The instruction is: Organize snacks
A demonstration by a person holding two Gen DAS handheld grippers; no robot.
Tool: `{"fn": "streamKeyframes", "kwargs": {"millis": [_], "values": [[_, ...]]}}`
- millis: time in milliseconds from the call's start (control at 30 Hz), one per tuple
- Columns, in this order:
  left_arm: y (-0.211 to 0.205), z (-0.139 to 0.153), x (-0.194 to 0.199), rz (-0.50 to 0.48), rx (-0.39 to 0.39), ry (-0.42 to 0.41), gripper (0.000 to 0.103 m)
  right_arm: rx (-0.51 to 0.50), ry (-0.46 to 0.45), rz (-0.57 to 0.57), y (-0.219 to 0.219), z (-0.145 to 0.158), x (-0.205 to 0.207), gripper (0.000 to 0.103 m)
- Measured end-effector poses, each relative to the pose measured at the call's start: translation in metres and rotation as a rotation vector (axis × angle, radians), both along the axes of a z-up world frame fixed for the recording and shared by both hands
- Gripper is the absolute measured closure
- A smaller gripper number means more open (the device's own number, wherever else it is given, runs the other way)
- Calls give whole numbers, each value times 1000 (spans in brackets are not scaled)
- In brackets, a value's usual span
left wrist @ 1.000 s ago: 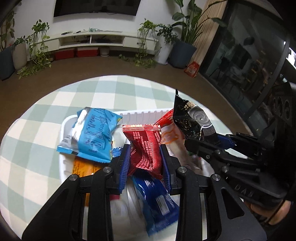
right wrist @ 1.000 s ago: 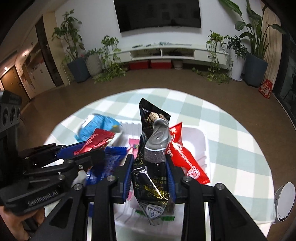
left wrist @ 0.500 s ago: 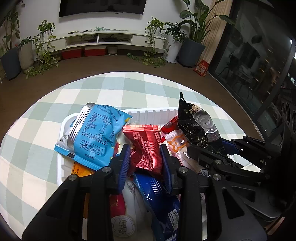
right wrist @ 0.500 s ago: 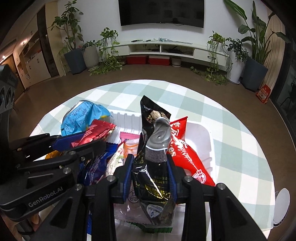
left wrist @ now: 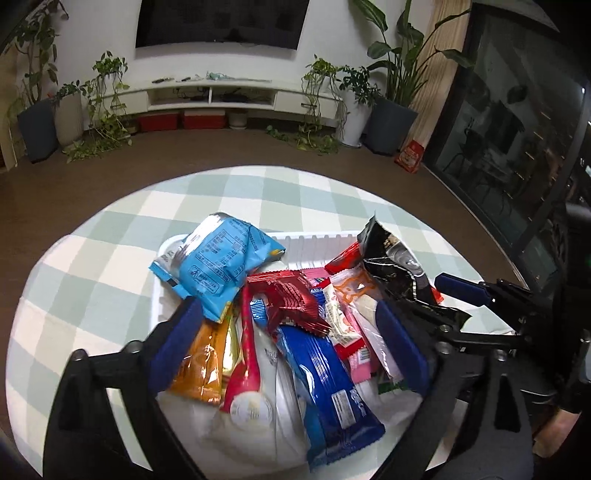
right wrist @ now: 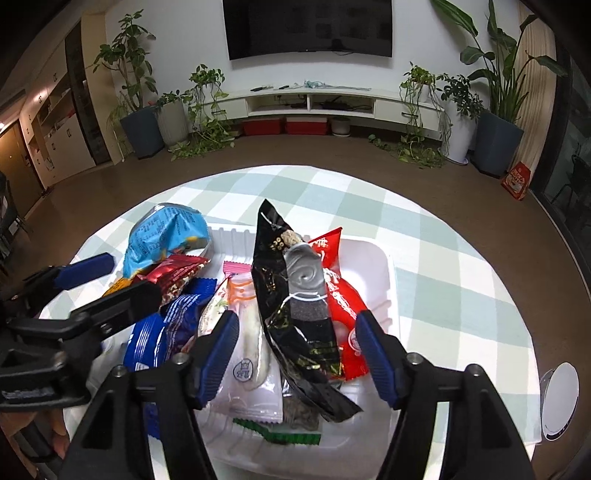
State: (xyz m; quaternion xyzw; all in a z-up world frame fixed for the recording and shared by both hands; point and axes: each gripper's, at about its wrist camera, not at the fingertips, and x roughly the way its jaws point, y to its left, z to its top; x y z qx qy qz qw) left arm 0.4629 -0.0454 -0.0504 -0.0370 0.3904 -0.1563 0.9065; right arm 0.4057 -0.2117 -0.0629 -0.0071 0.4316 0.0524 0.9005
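Both grippers' fingers have just been opening: the left gripper [left wrist: 288, 328] gapes around the red packet [left wrist: 291, 301], the right gripper [right wrist: 293, 350] around the black packet [right wrist: 295, 295], apparently untouched, in the white tray [right wrist: 373, 266].

white wall [right wrist: 184, 44], mounted tv [right wrist: 309, 27], brown floor [right wrist: 280, 151], potted plants [right wrist: 142, 110].

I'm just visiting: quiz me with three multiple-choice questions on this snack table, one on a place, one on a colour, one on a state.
1. Where do most snacks lie?
A floor
B white tray
C shelf

2. The tablecloth is checked white and
A green
B purple
C orange

3. The right tool is
A clamping the black packet
B open
C out of sight

Key: B, packets fill the white tray; A, the tablecloth shows pale green squares; B, the right tool has just opened, its pads clear of the black packet.
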Motion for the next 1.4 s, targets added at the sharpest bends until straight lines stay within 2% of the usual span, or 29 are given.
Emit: {"fn": "streamKeyframes", "kwargs": {"millis": [67,133,200,333,400,533,667,800,933,1033,1133,1233,1400], "values": [[0,6,-8,7,3,-9,7,8,0,1,-1,2,-4,31],[3,13,-19,19,3,-29,0,20,-13,-4,-3,8,-10,29],[7,22,-33,36,-5,-58,0,46,-33,-21,-9,16,-20,27],[8,41,-78,1,-20,-127,0,139,-97,-25,-22,31,-58,14],[4,50,-108,-11,-7,-167,0,150,-133,-28,-23,39,-79,11],[-7,57,-160,113,118,-185,0,180,-176,-40,-23,48,-125,9],[-5,63,-222,152,67,-236,0,168,-213,-60,-16,56,-167,6],[-4,62,-258,183,103,-210,0,110,-226,-81,-7,62,-203,6],[5,60,-287,215,85,-186,0,65,-243,-94,3,67,-234,6],[6,64,-307,230,100,-190,0,58,-263,-87,7,71,-257,6],[3,68,-321,226,132,-182,0,54,-272,-90,10,74,-272,6],[1,68,-329,230,129,-159,0,47,-279,-101,11,79,-282,6],[-4,71,-333,239,146,-155,0,-10,-302,-123,11,87,-299,6]]}}
